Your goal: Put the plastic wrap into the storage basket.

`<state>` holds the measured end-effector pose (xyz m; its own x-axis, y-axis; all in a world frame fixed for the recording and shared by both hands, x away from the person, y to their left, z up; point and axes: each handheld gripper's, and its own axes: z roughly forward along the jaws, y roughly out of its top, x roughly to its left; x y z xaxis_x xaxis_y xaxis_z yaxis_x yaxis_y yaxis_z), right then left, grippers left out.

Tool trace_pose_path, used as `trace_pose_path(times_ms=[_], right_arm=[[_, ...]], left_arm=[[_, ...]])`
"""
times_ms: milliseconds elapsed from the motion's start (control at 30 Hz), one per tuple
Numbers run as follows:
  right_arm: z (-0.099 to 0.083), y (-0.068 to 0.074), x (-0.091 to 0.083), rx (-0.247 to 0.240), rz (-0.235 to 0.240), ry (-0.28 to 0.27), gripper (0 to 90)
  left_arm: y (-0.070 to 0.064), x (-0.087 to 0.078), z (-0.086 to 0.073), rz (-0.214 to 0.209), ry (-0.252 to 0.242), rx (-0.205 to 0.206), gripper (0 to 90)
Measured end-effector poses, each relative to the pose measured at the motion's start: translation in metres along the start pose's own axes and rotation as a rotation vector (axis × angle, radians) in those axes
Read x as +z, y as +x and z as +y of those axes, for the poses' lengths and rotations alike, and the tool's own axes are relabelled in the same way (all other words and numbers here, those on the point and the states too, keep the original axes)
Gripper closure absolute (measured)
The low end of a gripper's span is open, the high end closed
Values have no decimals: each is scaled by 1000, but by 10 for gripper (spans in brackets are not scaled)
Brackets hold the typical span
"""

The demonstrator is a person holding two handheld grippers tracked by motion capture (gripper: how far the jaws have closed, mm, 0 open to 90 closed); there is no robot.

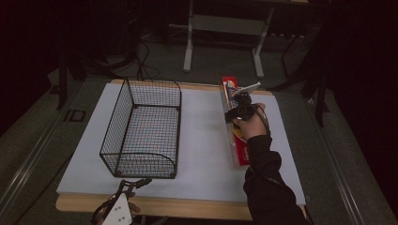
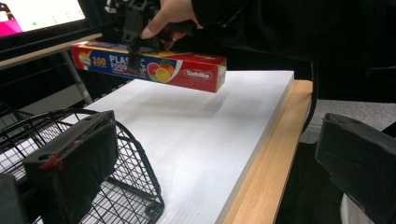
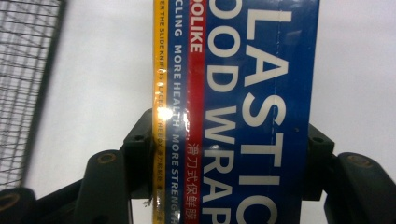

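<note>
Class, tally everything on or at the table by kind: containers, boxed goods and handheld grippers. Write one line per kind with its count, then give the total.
Black wire mesh basket: 1
Long red and blue cardboard box of plastic food wrap: 1
Handheld black two-jaw grippers: 2, the left gripper at the near table edge and the right gripper on the box
Total: 4

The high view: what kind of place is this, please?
Probably a recording lab or workshop, not a home: a white board on a wooden table, a metal-legged workbench behind it, cables on dark carpet, and a lit monitor.
</note>
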<state>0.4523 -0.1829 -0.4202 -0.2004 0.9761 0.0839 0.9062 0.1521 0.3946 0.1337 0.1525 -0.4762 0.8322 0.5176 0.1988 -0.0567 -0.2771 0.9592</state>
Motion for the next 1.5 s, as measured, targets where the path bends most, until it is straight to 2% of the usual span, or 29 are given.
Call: trace_pose_path(times_ms=[367,400,433,967,1367,1400,1433,1500], right_arm=[[9,39,-24,-97,25,-42,394],[9,39,-24,-97,25,-42,394],[12,48,-29,-112,35,-50,394],[36,97,-53,-183,50,-75,393],[43,143,-61,-245,96,-99,394],[43,143,-61,-245,96,-99,394],[44,152,-62,-256,112,-102,394],[45,159,-62,-265,115,-102,394]], left_arm=[[0,0,0,-3,1,-1,0],[0,0,0,-3,1,-1,0],[0,-1,1,0,-9,-3,0],[0,-2,0,0,-9,-5,0],[0,-3,1,-2,-12,-8,0],[0,-3,1,-2,-12,-8,0],[0,-4,1,-5,-17,-12,0],[0,-4,1,-4,-15,-13,0]])
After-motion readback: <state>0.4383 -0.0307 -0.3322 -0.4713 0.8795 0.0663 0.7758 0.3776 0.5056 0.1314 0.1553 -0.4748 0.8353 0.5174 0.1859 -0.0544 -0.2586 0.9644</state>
